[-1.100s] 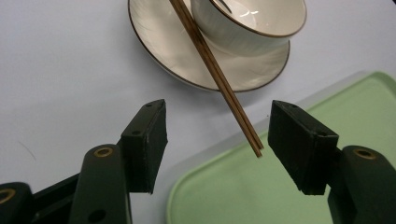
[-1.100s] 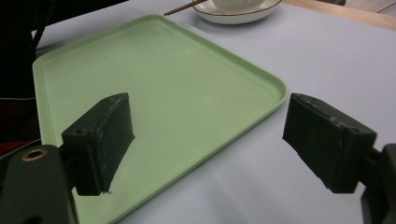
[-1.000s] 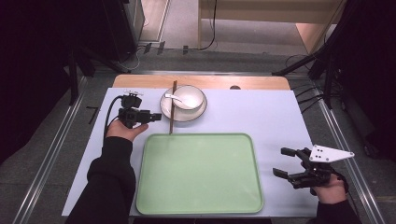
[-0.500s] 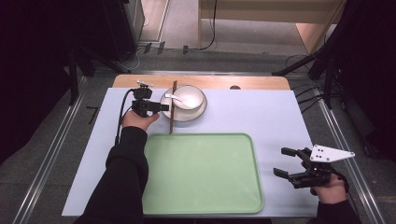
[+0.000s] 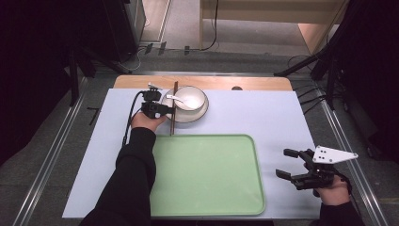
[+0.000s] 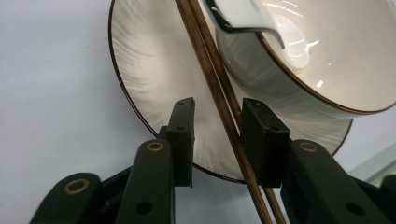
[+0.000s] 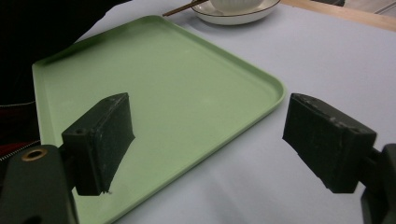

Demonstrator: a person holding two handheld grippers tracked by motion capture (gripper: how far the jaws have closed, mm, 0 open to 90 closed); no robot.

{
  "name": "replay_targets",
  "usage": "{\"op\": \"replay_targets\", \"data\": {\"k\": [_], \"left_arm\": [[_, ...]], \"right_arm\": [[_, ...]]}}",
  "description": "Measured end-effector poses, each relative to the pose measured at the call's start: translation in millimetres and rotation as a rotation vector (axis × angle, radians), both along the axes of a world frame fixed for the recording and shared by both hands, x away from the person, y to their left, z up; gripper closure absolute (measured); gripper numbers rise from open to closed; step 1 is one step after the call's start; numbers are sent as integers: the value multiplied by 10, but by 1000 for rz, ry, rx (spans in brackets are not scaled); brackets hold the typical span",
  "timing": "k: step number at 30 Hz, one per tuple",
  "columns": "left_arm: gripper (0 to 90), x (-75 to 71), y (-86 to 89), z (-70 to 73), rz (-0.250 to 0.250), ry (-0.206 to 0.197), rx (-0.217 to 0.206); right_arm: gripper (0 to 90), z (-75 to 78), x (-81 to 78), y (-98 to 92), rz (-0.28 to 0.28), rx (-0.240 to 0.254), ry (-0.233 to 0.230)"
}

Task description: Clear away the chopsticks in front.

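Right gripper: near edge of the table, right of the tray; jaws wide apart, holding nothing.

Tray: green, bare, at the near centre.

Left gripper: beyond the tray's far left corner, jaws parted on either side of the chopsticks, one pad touching or nearly so, not yet clamped.

Chopsticks: a brown pair lying across the plate rim, beside the bowl.

Bowl: white, on the plate, spoon inside.

Step in hand, as judged: gripping the chopsticks. Next move calls for closing squarely on both sticks, then lifting clear of the bowl.
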State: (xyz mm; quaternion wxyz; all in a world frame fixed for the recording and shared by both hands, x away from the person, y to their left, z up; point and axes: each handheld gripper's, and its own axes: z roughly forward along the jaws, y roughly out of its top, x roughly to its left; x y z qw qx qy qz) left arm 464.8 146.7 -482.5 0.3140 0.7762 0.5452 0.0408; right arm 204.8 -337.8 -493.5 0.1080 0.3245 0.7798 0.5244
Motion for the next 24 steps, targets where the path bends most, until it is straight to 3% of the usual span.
{"op": "replay_targets", "data": {"k": [5, 10, 19, 24], "left_arm": [[797, 55, 3, -67, 61, 27, -12], [845, 82, -14, -89, 122, 27, -38], [859, 91, 4, -72, 149, 55, -67], [860, 60, 103, 46, 151, 44, -83]], "right_arm": [[164, -1, 10, 0, 4, -1, -2], [165, -3, 10, -4, 6, 1, -2], [165, -6, 0, -15, 6, 7, 0], [165, -8, -9, -22, 8, 8, -1]]}}
